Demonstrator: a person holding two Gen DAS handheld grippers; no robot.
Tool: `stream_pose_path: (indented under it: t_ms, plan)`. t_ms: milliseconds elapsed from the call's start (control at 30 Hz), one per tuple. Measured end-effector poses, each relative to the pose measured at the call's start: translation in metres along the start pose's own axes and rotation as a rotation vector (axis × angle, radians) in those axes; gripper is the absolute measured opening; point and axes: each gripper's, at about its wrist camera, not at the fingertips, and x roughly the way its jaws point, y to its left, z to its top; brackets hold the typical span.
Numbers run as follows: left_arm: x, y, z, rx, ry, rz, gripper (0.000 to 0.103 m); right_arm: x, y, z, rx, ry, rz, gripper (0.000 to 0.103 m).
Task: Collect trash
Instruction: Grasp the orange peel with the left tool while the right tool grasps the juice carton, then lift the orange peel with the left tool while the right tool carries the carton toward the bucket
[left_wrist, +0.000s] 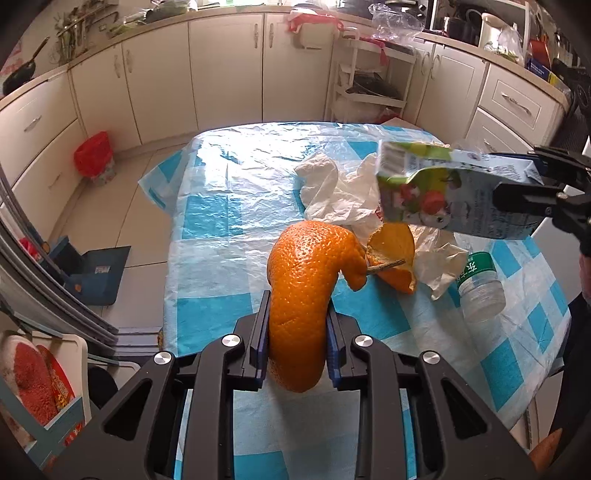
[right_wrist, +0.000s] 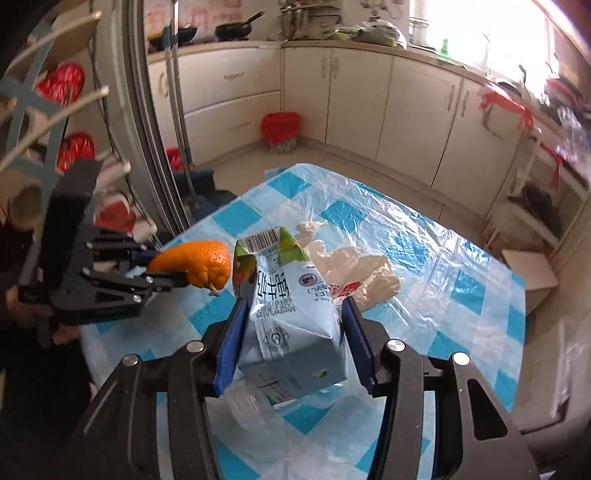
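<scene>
The left tongs pinch a long curled strip of bright orange peel, their blue pads pressed against both its sides, and hold it above the table, which is covered in a blue-and-white checked plastic sheet. In the right wrist view the same peel sticks out of the left tongs clear of the cloth.

The right tongs grip a crushed pale-blue and green milk carton across its width, with both blue pads against its walls, and the carton is lifted off the table. In the left wrist view this carton hangs in the right tongs over the far right part of the table.

On the cloth lie a crumpled white plastic bag, a second piece of orange peel just beside it, and a clear plastic bottle with a green label lying on its side. A red-lined waste bin stands on the tiled floor by the cream cabinets, well apart from the table.
</scene>
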Motion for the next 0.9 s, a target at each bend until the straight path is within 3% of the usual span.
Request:
stream_pose_path:
  t_ms: [167,367,500,633,800,833,867,900]
  plan:
    - [-0.007,0.006,-0.002,-0.056,-0.020,-0.020,0.023,-0.040,-0.031,-0.014,0.205,-0.098,0.080,0.051]
    - [-0.032,0.001,-0.008,-0.160,-0.093,-0.039,0.023,-0.081,-0.067,-0.043,0.303,-0.162,0.040,0.051]
    - [-0.054,-0.024,-0.013,-0.211,-0.151,-0.031,0.023,-0.092,-0.101,-0.068,0.381,-0.187,-0.003,0.051]
    - [-0.077,-0.054,-0.016,-0.260,-0.207,-0.068,0.023,-0.098,-0.127,-0.089,0.494,-0.221,-0.020,0.051]
    - [-0.092,-0.096,-0.013,-0.234,-0.229,-0.123,0.023,-0.109,-0.130,-0.099,0.494,-0.229,-0.048,0.049]
    - [-0.095,-0.102,-0.012,-0.224,-0.230,-0.131,0.023,-0.109,-0.129,-0.102,0.493,-0.222,-0.053,0.045]
    - [-0.097,-0.111,-0.012,-0.214,-0.232,-0.144,0.023,-0.108,-0.128,-0.104,0.493,-0.214,-0.053,0.028]
    - [-0.099,-0.116,-0.011,-0.209,-0.234,-0.153,0.023,-0.108,-0.129,-0.107,0.499,-0.202,-0.051,0.025]
